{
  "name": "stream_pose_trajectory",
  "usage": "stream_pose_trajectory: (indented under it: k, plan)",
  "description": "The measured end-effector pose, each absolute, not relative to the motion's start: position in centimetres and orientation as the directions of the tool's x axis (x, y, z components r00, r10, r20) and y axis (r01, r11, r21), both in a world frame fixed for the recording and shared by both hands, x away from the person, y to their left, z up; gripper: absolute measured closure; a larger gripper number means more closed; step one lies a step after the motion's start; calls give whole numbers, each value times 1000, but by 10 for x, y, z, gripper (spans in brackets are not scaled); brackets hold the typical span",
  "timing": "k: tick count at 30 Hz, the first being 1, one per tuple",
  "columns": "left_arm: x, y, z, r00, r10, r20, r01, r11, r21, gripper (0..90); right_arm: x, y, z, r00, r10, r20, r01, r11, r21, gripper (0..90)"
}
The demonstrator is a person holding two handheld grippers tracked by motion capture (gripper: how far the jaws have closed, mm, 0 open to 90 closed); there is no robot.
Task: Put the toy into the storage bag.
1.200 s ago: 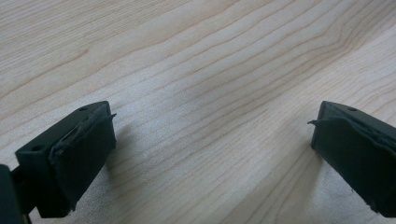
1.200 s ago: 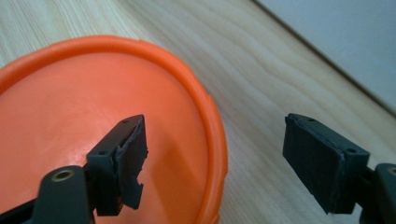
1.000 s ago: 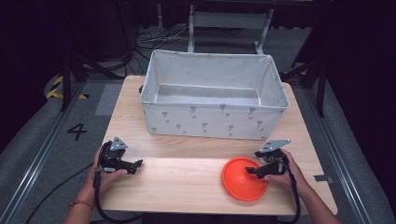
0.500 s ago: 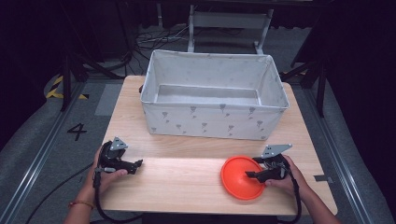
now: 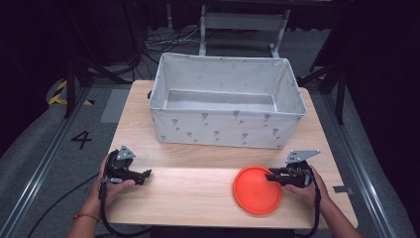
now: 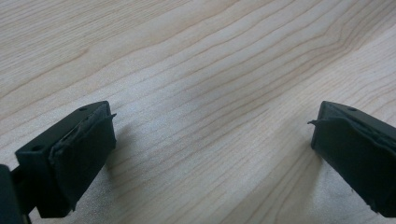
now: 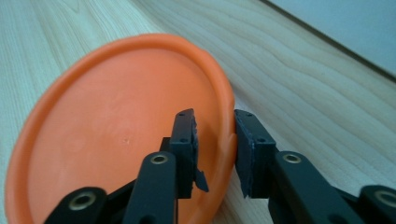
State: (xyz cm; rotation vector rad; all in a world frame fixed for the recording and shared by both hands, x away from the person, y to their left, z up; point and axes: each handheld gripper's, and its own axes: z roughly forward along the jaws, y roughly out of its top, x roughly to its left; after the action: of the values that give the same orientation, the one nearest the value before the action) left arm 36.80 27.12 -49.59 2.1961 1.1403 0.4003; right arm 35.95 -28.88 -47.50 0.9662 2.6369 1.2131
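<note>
- Where the wooden table (image 5: 198,198) spreads under everything, a grey fabric bin (image 5: 227,101) sits at its twelve o'clock half, well apart from both grippers.
- The orange plate (image 5: 256,191) lies at the table's five o'clock, tilted in the right gripper view.
- The right gripper (image 7: 215,140) comes at the plate from three o'clock; its jaws stand narrow, one either side of the plate's rim, clamped on it.
- The left gripper (image 6: 210,135), at the table's seven o'clock, has jaws spread wide over bare wood.
</note>
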Motion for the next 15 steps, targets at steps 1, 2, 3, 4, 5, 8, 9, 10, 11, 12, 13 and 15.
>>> stream_pose_trajectory:
  k: [1, 2, 3, 4, 5, 8, 9, 10, 11, 12, 13, 15]
  plan:
    - [368, 271, -496, 580, 814, -17, 625, -431, 651, 1, 359, -289, -472, -800, 572, 179, 506, 484, 714, 747]
    - [368, 271, -496, 580, 814, -17, 625, -431, 651, 1, 358, -289, -469, -804, 567, 179, 499, 479, 722, 762]
    - [368, 271, -496, 580, 814, -18, 625, -431, 651, 2, 357, -290, -465, -809, 560, 177, 489, 475, 732, 775]
    - [368, 271, -496, 580, 814, -17, 625, -431, 651, 2, 355, -290, -461, -816, 552, 171, 475, 474, 741, 787]
    - [368, 271, -496, 580, 814, -17, 625, -431, 651, 2, 355, -290, -461, -816, 552, 171, 475, 474, 741, 787]
    - [368, 271, -496, 581, 814, -20, 625, -431, 652, 2, 350, -290, -450, -831, 534, 158, 448, 471, 760, 807]
    - [368, 271, -496, 580, 814, -18, 625, -431, 651, 1, 347, -290, -443, -841, 525, 130, 421, 484, 768, 812]
    - [368, 271, -496, 580, 814, -18, 625, -431, 651, 1, 347, -290, -443, -841, 525, 130, 421, 484, 768, 812]
    - [368, 271, -496, 581, 814, -20, 625, -430, 652, 1, 346, -289, -441, -844, 522, 122, 413, 487, 770, 814]
    - [368, 271, -496, 581, 813, -20, 625, -430, 652, 1, 345, -288, -437, -850, 515, 114, 402, 493, 772, 817]
    - [368, 271, -496, 585, 811, -21, 624, -433, 651, 1, 344, -288, -435, -852, 511, 115, 399, 491, 775, 819]
    - [369, 272, -496, 586, 810, -19, 621, -435, 652, 1, 343, -288, -430, -856, 508, 94, 383, 502, 776, 821]
